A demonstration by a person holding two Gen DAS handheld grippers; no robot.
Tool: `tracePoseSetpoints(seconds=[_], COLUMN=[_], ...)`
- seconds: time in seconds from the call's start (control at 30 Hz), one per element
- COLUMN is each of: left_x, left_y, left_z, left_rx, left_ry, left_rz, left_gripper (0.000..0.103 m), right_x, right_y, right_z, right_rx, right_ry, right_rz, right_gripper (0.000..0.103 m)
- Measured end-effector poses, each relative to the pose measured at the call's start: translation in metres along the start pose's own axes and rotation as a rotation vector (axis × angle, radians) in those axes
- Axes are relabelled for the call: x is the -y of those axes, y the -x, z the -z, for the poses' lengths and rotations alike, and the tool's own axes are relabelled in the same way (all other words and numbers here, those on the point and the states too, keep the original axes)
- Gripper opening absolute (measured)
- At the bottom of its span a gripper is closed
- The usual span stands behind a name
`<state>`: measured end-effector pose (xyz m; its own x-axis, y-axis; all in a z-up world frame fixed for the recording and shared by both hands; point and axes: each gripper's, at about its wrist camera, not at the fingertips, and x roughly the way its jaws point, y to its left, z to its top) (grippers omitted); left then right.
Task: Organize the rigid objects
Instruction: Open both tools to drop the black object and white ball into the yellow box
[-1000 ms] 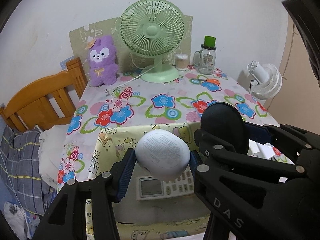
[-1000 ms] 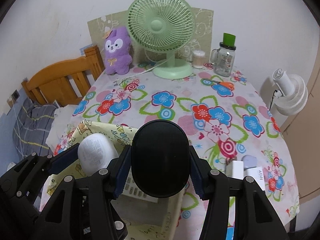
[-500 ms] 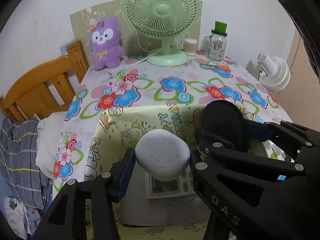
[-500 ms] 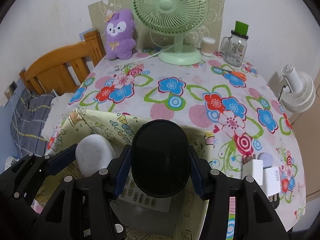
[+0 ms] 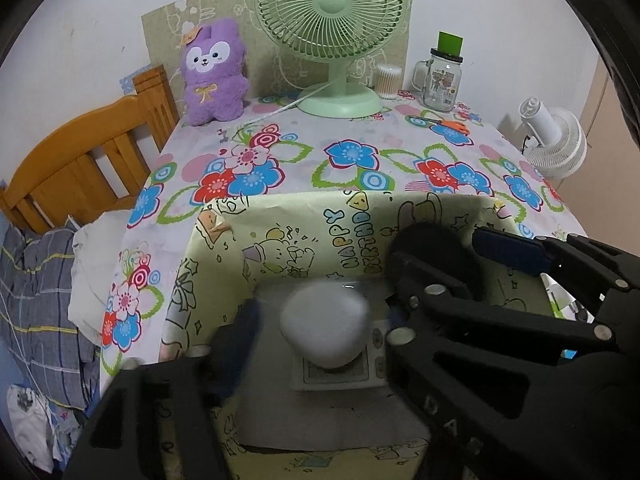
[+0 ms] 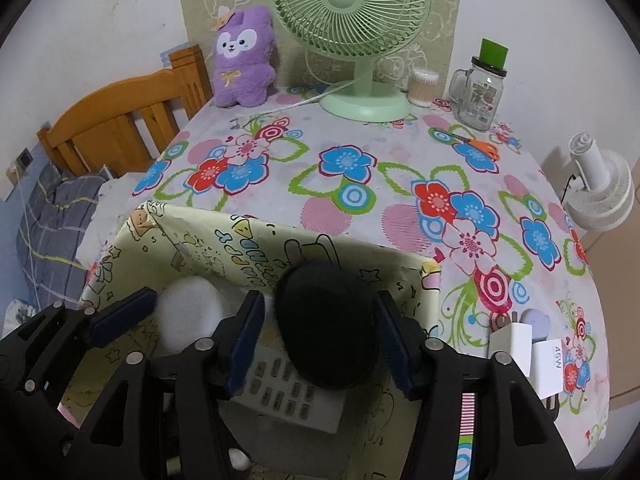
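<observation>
While both tongs have just been opening, box [image 6: 360, 252] holds white case [image 5: 324, 330], black case [image 6: 326, 326], remote [image 6: 296, 396].

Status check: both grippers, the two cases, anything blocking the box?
Left gripper jaws just opening, white case between fingers, released. Right gripper jaws just opening, black case loose between them. Both over box; remote lies underneath.

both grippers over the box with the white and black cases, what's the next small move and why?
Probably lift both grippers straight up out of the box. Jaws have just been opening; the white case and black case sit between the pads, seemingly loose, over the remote.
</observation>
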<state>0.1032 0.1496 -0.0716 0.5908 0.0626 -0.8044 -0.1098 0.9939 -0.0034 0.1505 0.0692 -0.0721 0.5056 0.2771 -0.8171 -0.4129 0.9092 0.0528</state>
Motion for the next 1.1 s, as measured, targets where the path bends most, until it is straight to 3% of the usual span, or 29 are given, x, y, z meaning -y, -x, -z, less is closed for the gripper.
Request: tracePoseSetpoints(seconds=[0.2, 0.37, 0.67, 1.1], left_x=[0.003, 0.008, 0.025, 0.051], left_y=[0.011, 0.025, 0.044, 0.067], left_z=[0.002, 0.003, 0.008, 0.013], left_rx=[0.012, 0.036, 0.066, 0.096], left_ry=[-0.004, -0.011, -0.022, -0.024], left_rz=[-0.005, -0.011, -0.011, 0.011], left_gripper=[0.084, 0.086, 0.087, 0.091], right_x=[-0.001, -0.001, 0.01, 0.028], right_y=[0.007, 0.025, 0.052, 0.084], right_z=[0.002, 0.004, 0.011, 0.023], right_rx=[-0.004, 0.035, 0.079, 0.108], right_ry=[-0.005, 0.007, 0.005, -0.001], right_rz=[-0.034, -0.024, -0.015, 0.008], right_gripper=[0.072, 0.08, 0.087, 0.088])
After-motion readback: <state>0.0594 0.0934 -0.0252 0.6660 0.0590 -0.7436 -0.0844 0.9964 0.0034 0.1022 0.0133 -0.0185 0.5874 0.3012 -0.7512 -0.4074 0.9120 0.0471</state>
